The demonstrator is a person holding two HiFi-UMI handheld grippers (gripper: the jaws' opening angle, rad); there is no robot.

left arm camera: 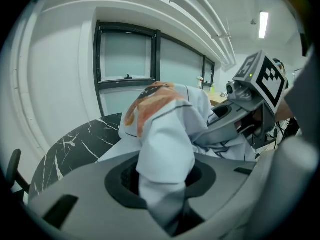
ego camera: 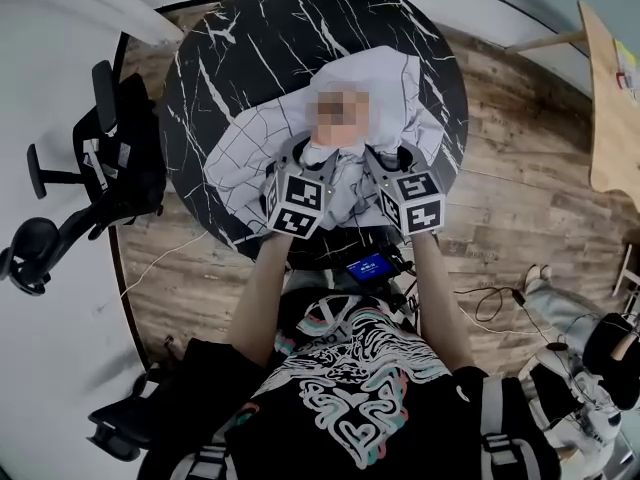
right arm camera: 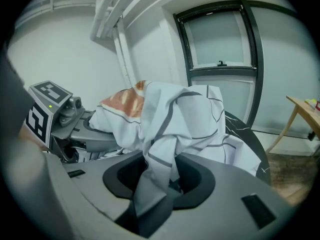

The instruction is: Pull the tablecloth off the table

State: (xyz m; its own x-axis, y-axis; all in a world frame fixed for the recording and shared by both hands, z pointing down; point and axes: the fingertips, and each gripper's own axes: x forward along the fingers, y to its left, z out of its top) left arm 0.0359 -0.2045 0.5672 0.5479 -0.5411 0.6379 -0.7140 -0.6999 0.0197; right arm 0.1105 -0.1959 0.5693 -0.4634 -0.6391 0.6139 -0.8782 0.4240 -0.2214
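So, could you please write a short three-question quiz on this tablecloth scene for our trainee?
1. True or false: the left gripper is open and empty.
2. The tablecloth is: A) spread flat over the whole table; B) bunched up, leaving much of the round black marble table bare; C) down on the floor.
3. What does the right gripper hold?

Key: 1. False, it is shut on the tablecloth. 2. B. 3. A fold of the tablecloth.
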